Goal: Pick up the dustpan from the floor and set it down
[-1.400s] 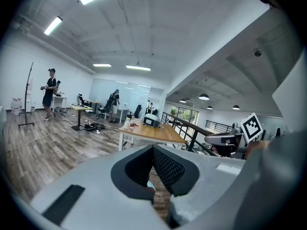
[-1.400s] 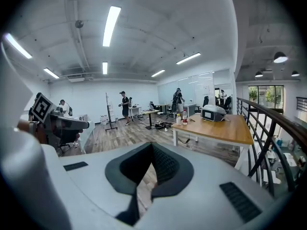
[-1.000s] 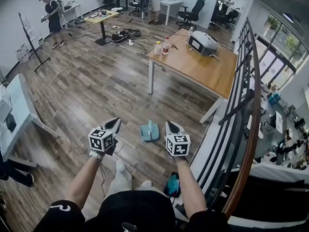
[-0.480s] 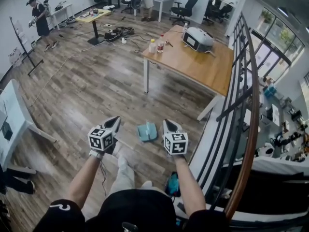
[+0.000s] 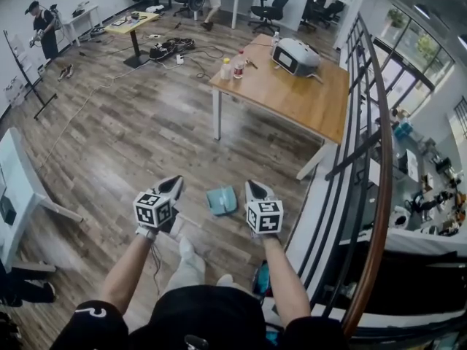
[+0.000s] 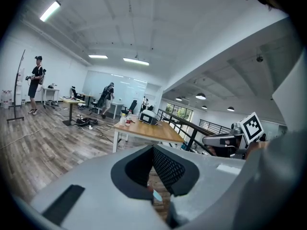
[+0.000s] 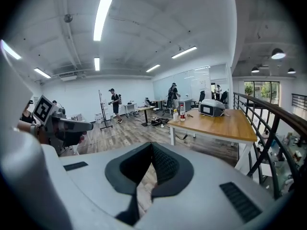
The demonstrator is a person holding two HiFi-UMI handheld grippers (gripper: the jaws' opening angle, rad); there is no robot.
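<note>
A teal dustpan lies flat on the wooden floor, its handle pointing away from me. My left gripper hovers above the floor to its left, and my right gripper hovers to its right; neither touches it. Both point forward and slightly down. In the left gripper view the jaws are shut and empty, and a sliver of teal shows through the gap below them. The right gripper view shows its jaws shut with only floor beyond.
A wooden table with a white device and bottles stands ahead. A dark railing with a wooden handrail runs along the right. A white desk sits at the left. A person stands far off.
The view has shifted forward across the floor with both grippers; the table and railing sit slightly further left in the picture. The dustpan stays on the floor and both jaws stay shut.
</note>
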